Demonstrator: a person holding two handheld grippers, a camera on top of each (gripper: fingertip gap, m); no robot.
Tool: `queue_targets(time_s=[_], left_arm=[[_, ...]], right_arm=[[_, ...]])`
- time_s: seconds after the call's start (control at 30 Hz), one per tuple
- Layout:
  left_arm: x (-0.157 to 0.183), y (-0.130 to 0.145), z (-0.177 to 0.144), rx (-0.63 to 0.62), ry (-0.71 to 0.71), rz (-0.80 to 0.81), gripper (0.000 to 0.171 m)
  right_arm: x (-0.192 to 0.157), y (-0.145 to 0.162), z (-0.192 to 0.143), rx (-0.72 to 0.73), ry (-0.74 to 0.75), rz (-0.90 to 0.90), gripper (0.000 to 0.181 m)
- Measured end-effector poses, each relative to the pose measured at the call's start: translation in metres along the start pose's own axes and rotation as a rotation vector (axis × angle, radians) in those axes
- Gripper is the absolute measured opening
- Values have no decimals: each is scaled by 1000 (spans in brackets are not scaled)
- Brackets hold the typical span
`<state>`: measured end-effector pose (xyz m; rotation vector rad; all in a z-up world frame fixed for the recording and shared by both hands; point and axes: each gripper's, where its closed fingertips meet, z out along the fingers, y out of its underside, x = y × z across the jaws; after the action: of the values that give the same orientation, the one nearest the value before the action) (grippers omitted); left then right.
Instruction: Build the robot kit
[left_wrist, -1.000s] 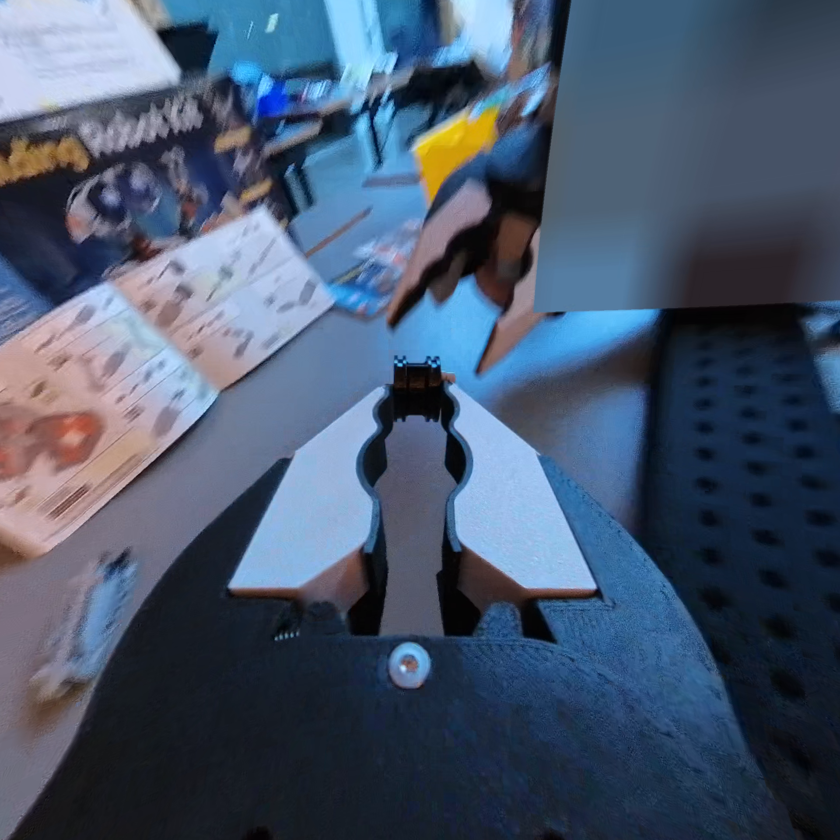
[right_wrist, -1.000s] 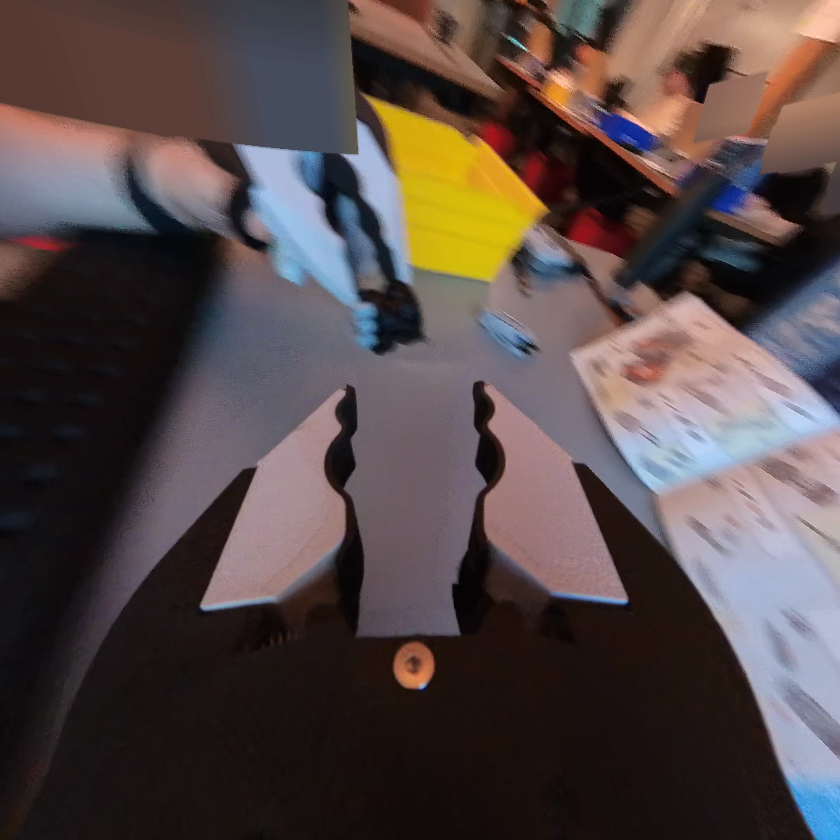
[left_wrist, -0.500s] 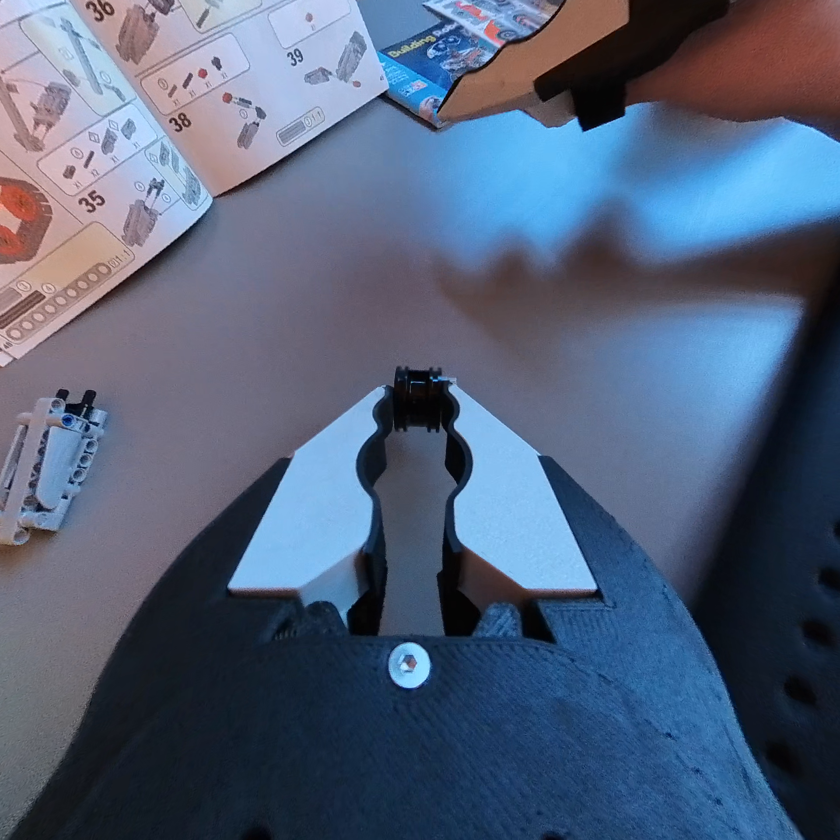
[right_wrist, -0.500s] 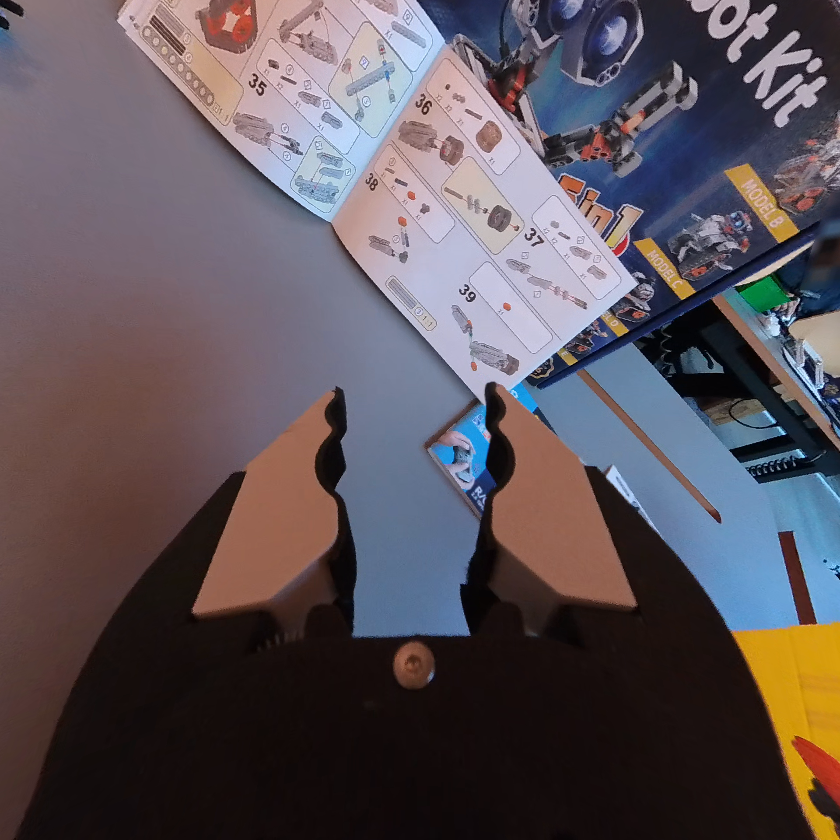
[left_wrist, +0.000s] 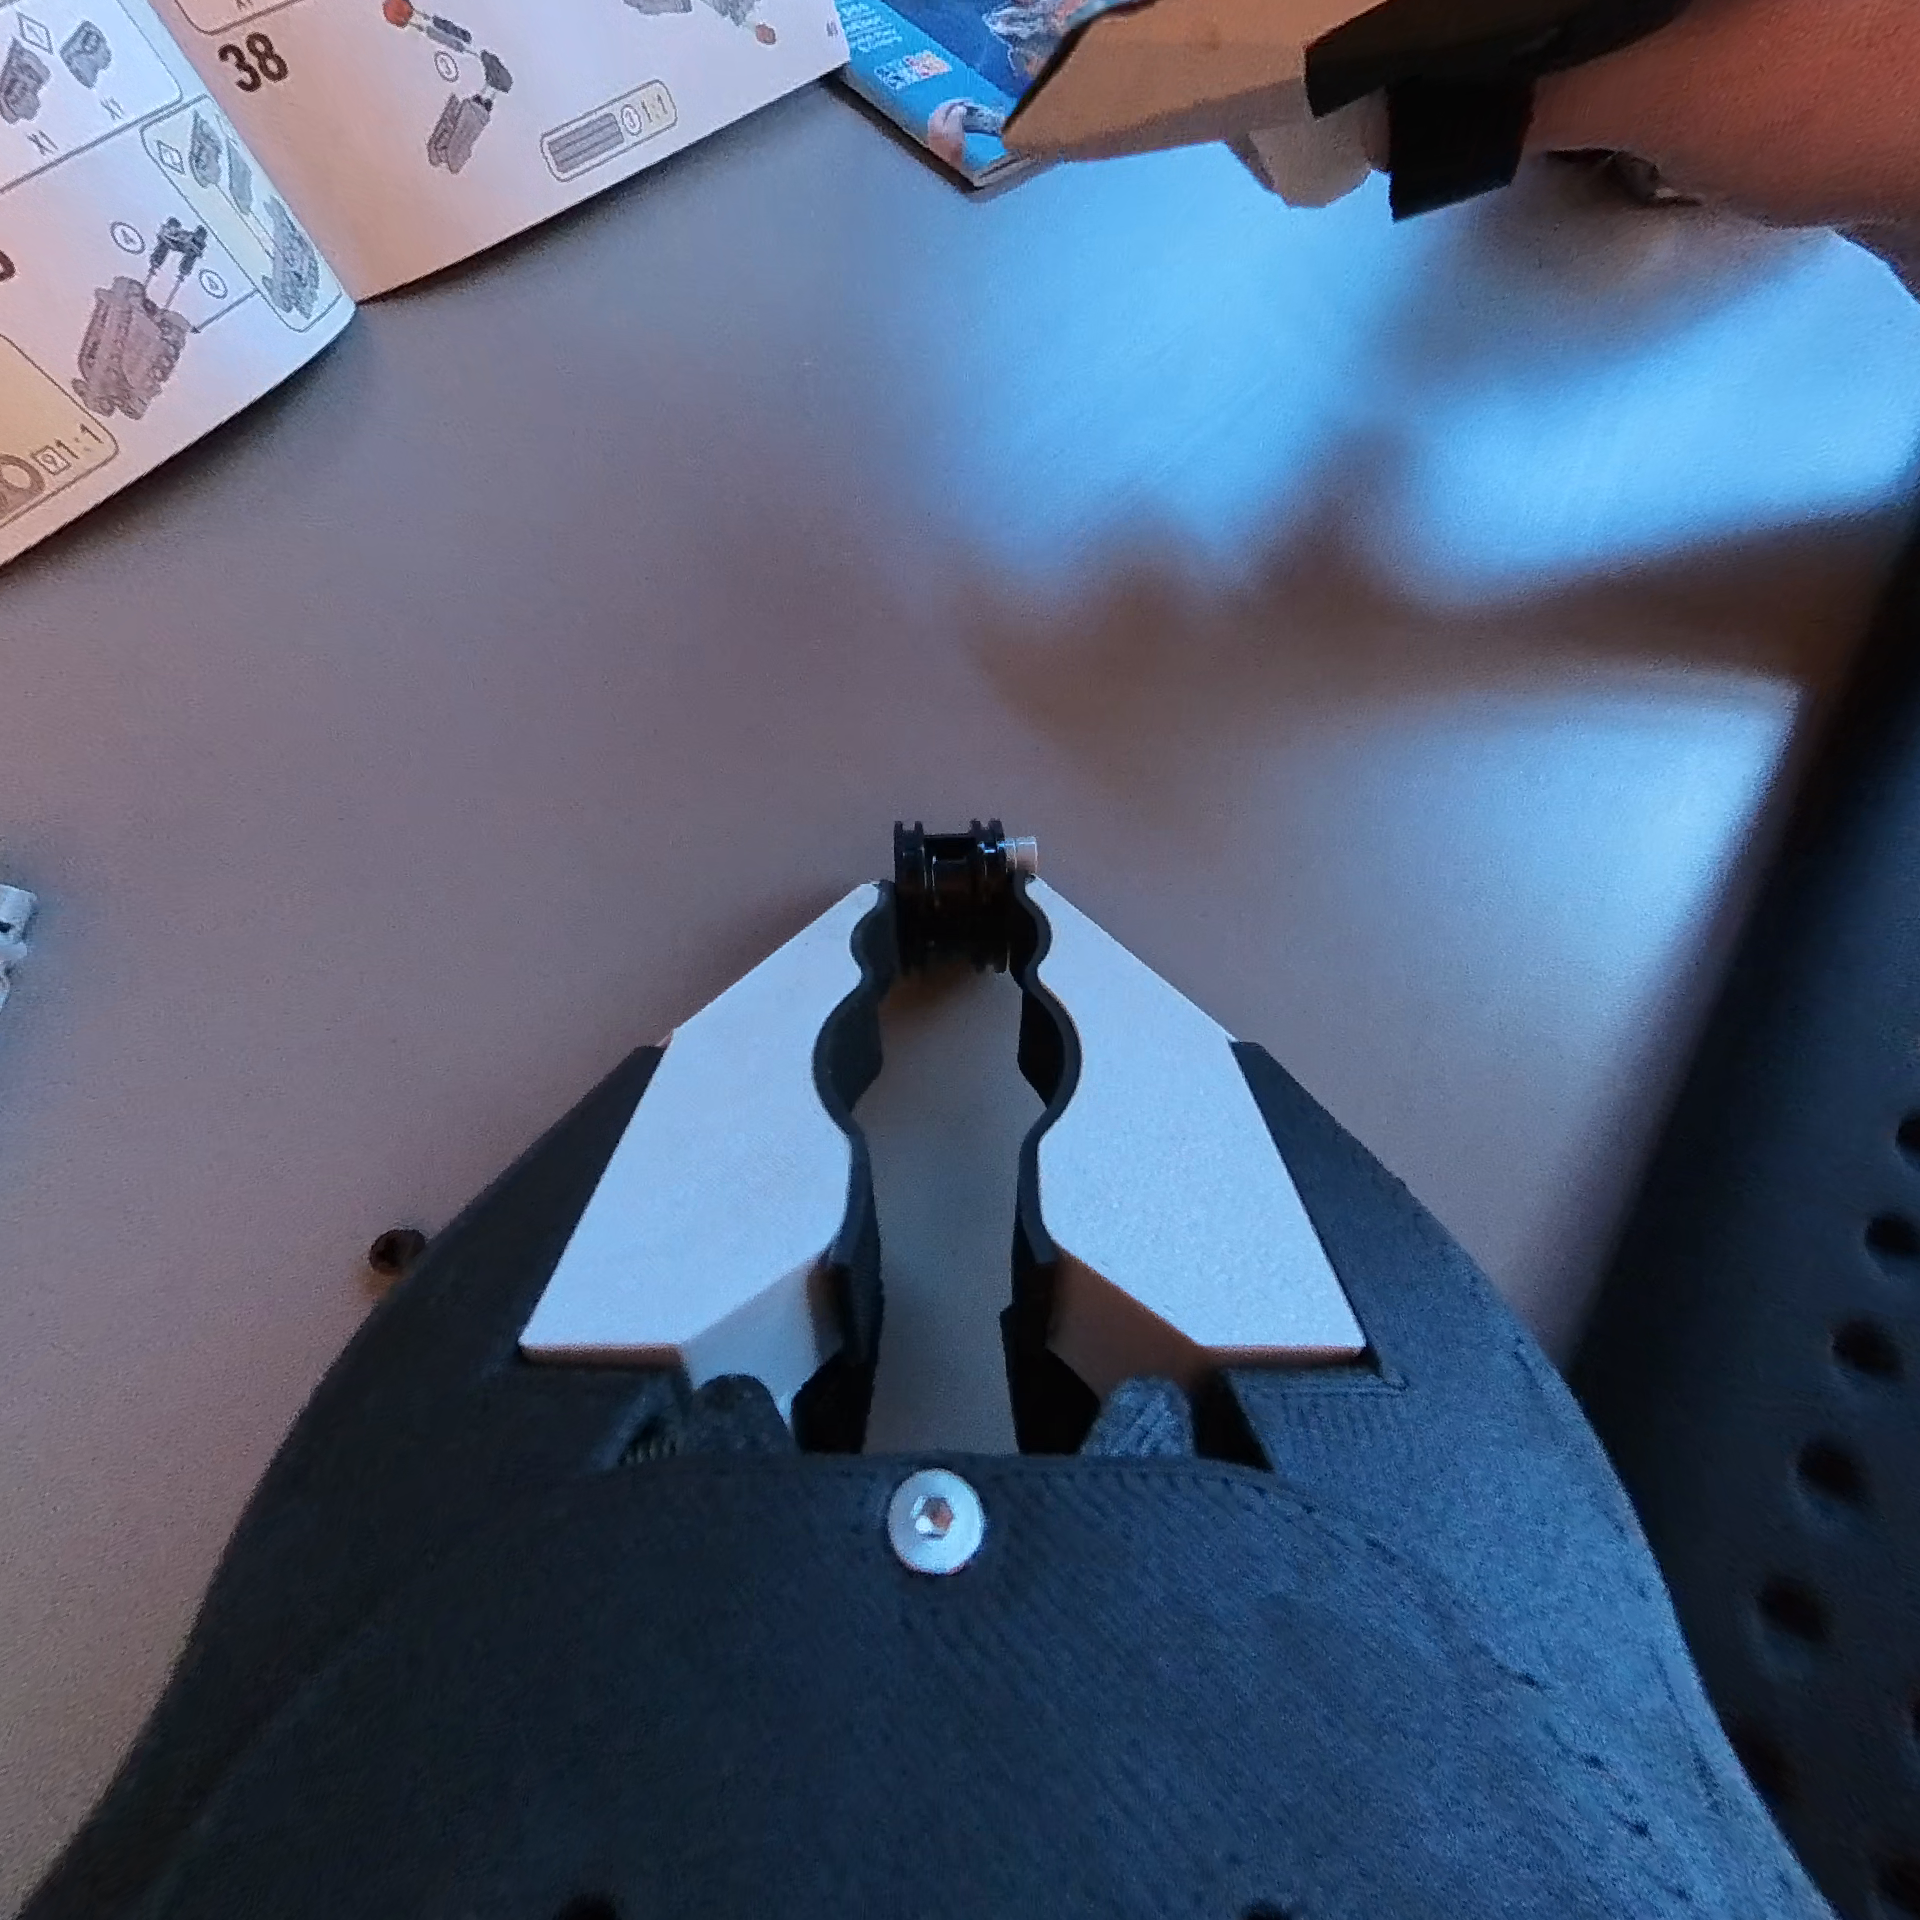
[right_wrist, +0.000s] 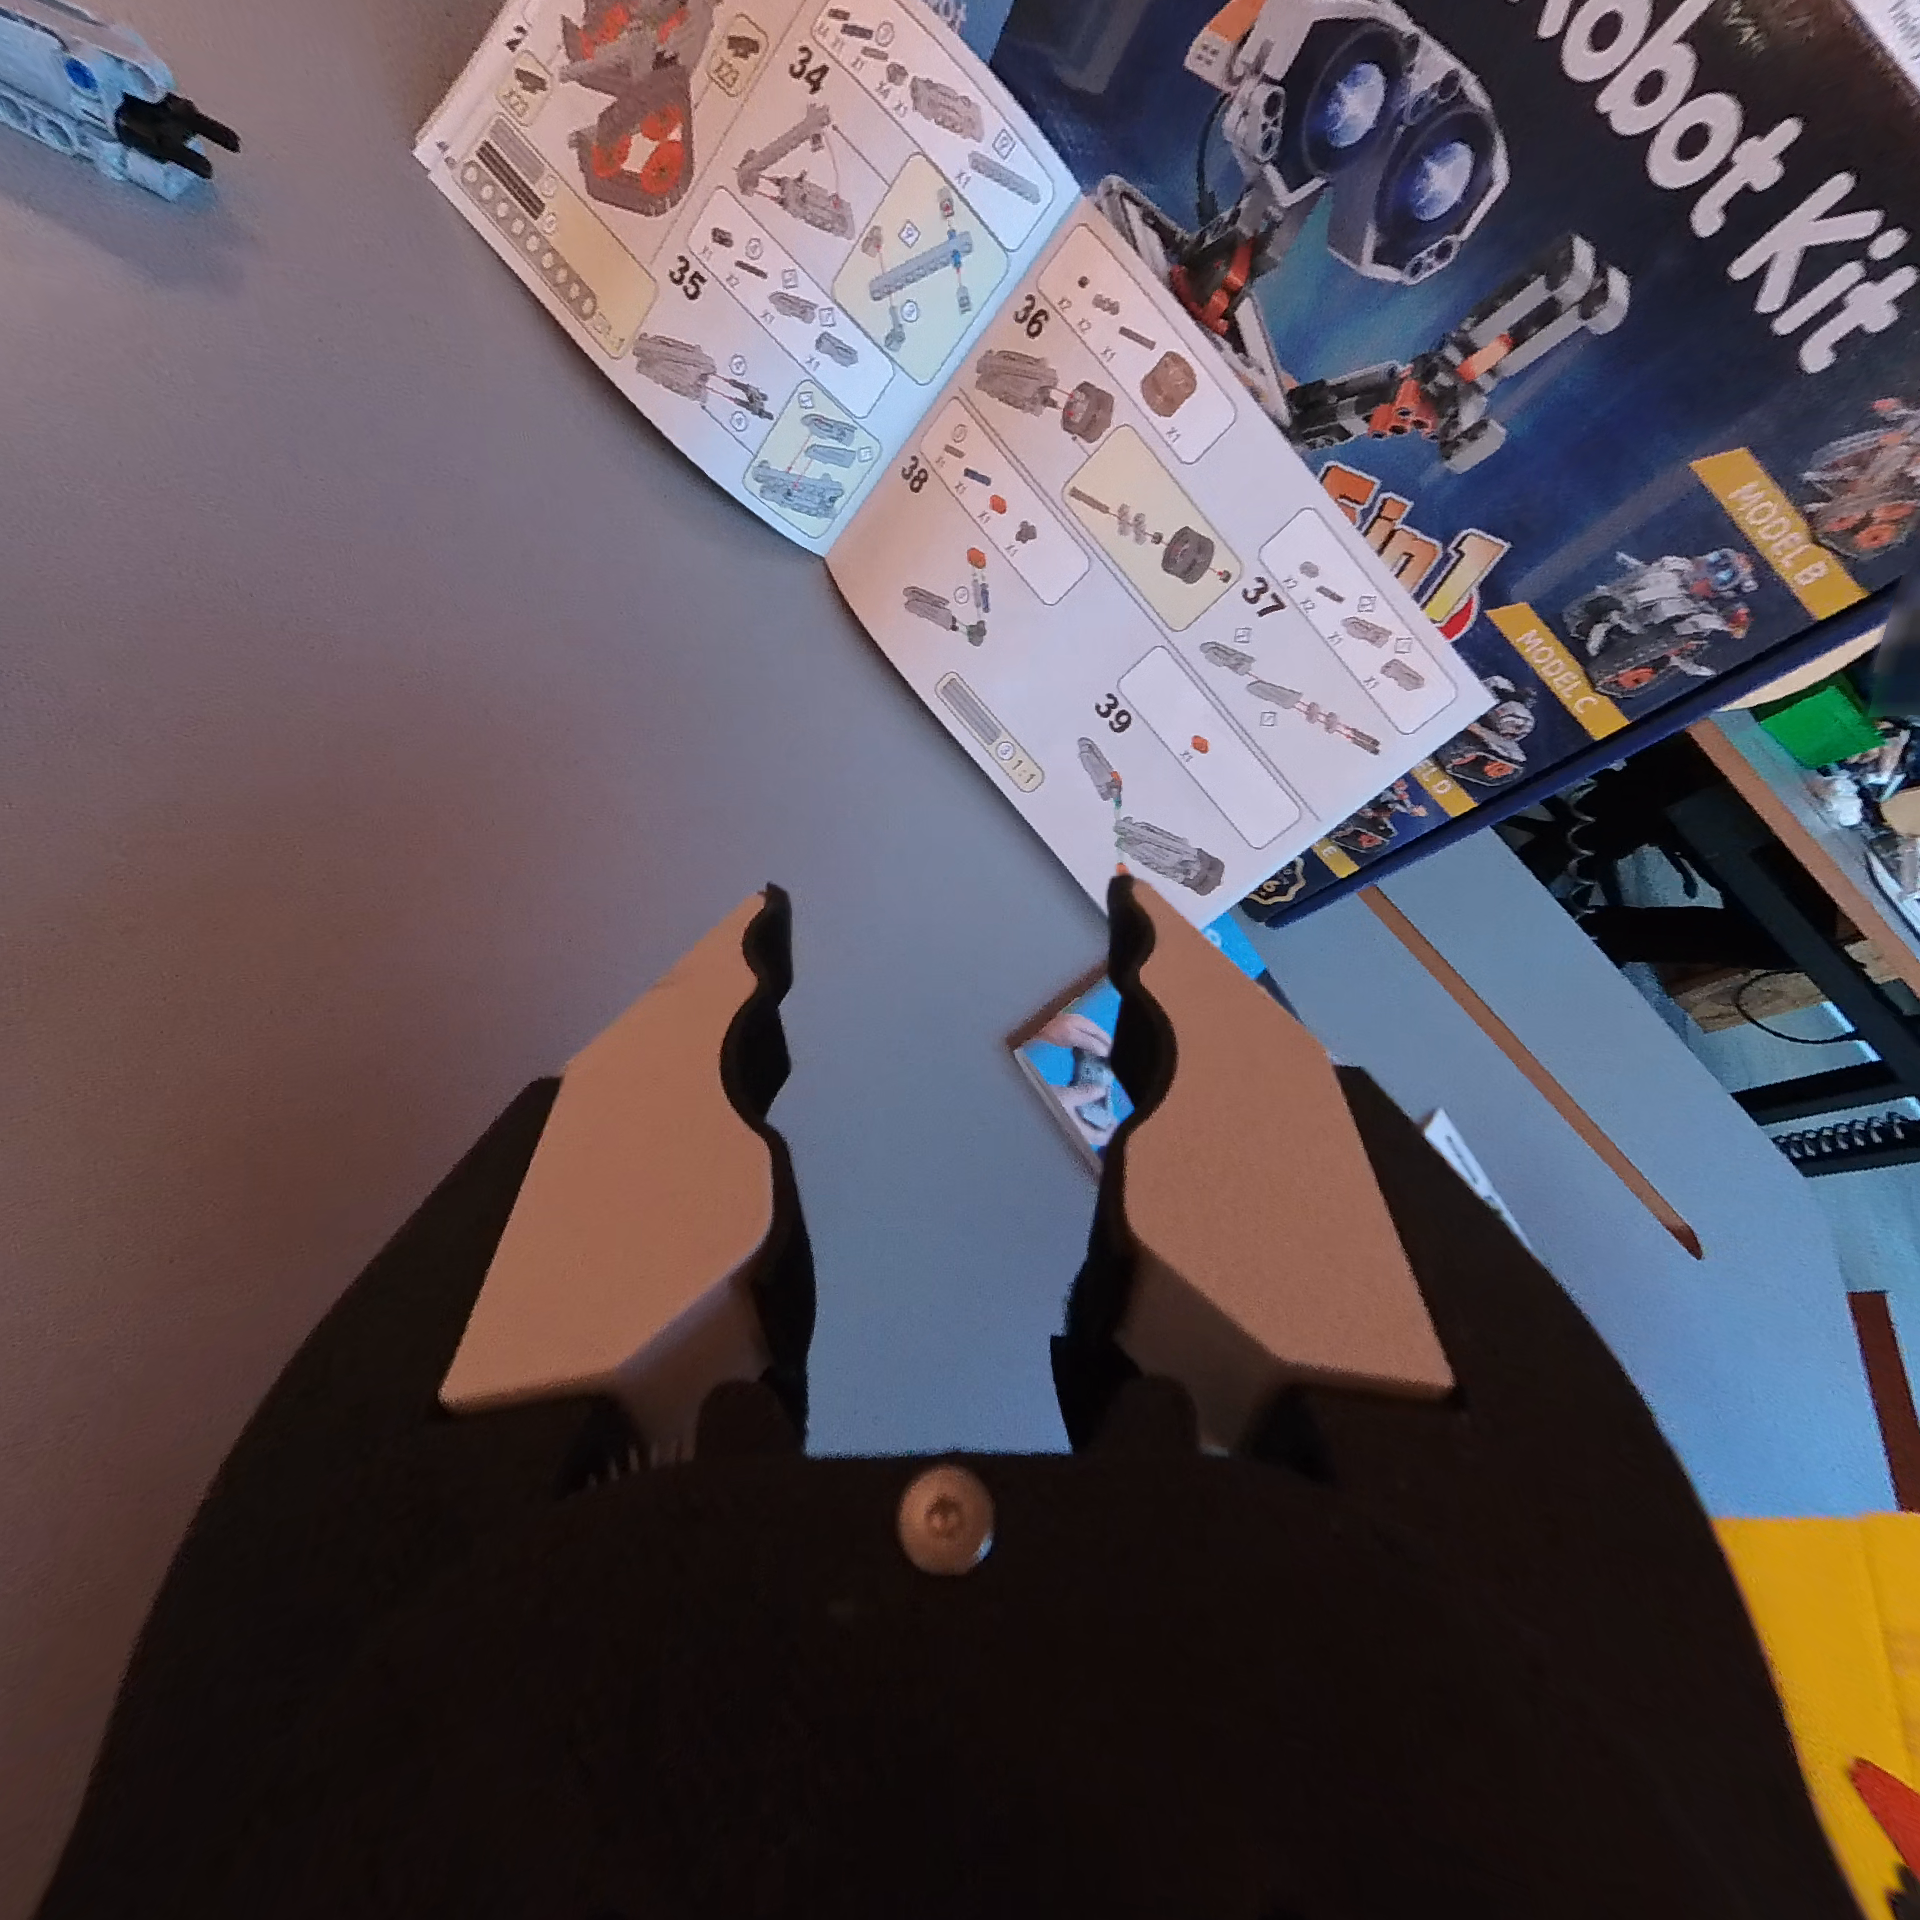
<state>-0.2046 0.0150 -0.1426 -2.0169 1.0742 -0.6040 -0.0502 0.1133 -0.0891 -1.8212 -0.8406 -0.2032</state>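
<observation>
My left gripper (left_wrist: 951, 904) is shut on a small black wheel hub (left_wrist: 951, 894) with a pale pin end (left_wrist: 1023, 854) sticking out on its right, held low over the grey table (left_wrist: 623, 644). My right gripper (right_wrist: 940, 904) is open and empty above the table (right_wrist: 364, 623), pointing toward an open instruction booklet (right_wrist: 935, 447). The right gripper also shows at the top right of the left wrist view (left_wrist: 1195, 94), held by a hand. A small white and black brick assembly (right_wrist: 104, 104) lies at the far left of the right wrist view.
The booklet (left_wrist: 312, 156) lies at the top left in the left wrist view. A dark blue kit box (right_wrist: 1558, 312) lies beyond the booklet, a small blue leaflet (right_wrist: 1070, 1070) by the table edge. A black perforated mat (left_wrist: 1818, 1351) is at right. A yellow bin (right_wrist: 1829, 1714) sits at lower right.
Both grippers have tilted down toward the table from a level view of the room. The left gripper has moved closer to the table, still holding the hub. The right gripper has stayed open.
</observation>
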Motion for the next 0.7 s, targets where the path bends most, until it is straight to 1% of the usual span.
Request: queue_targets(time_s=[0.23, 0.27, 0.3, 0.33, 0.37, 0.4, 0.47, 0.57, 0.7], left_arm=[[0, 1, -2, 15, 37, -25, 23], [0, 1, -2, 15, 42, -24, 25], [0, 2, -2, 9, 44, -22, 33], [0, 6, -1, -11, 43, -18, 38], [0, 12, 0, -49, 43, -8, 40], [0, 18, 1, -79, 41, 11, 40], [2, 22, -1, -99, 29, 61, 25], [2, 24, 0, -115, 1, 116, 24], [0, 24, -1, -124, -6, 88, 23]], right_arm=[[-9, 2, 2, -12, -44, -5, 61], [-10, 2, 2, -10, -50, -2, 61], [-10, 2, 1, -8, -54, 1, 60], [-11, 1, 1, -5, -61, 5, 60], [-12, 0, 0, -1, -68, 10, 60], [-14, -1, 0, 4, -77, 17, 59], [-20, -2, 0, 9, -107, 23, 59], [-32, 2, 4, -6, -154, 3, 58], [-57, 7, 8, -24, -259, -21, 56]])
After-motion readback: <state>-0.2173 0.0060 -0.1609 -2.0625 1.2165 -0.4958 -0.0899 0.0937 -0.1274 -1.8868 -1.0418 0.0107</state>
